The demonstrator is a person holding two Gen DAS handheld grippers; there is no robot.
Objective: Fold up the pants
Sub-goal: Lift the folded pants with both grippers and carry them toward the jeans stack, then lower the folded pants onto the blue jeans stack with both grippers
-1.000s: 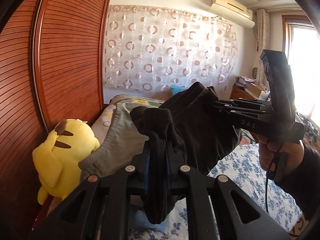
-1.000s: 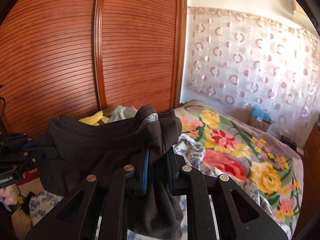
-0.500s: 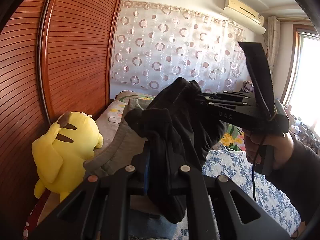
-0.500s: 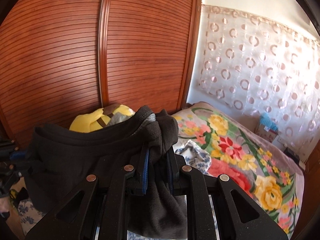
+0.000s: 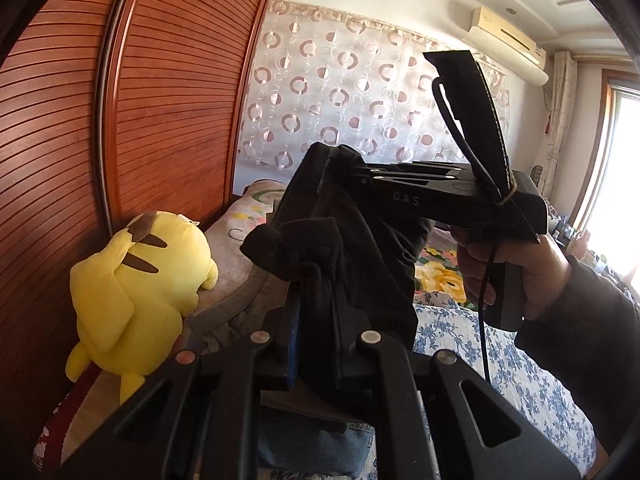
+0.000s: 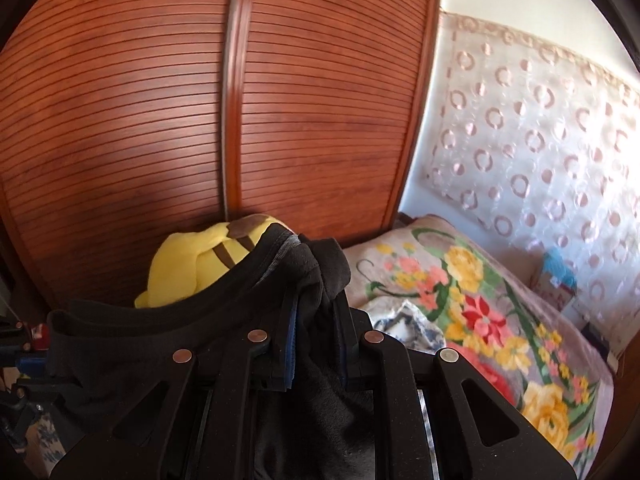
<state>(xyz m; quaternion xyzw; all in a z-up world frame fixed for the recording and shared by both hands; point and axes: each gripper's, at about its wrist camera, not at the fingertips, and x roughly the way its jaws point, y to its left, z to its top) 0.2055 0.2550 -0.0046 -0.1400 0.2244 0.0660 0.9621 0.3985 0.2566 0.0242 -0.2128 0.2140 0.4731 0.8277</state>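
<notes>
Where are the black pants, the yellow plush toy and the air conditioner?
black pants (image 5: 360,264), left wrist view, on the bunched fabric above the tongs
yellow plush toy (image 5: 136,292), left wrist view, on its back
air conditioner (image 5: 508,44), left wrist view, on its front panel

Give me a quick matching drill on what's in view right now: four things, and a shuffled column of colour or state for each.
Things:
1. pants
2. plush toy
3. wardrobe door
4. bedspread

Colour or state:
A. reddish-brown, slatted
B. black, clamped in both the left tool and the right tool
C. floral pattern
D. yellow, sitting against the wardrobe

Pairs: 1-B, 2-D, 3-A, 4-C
</notes>
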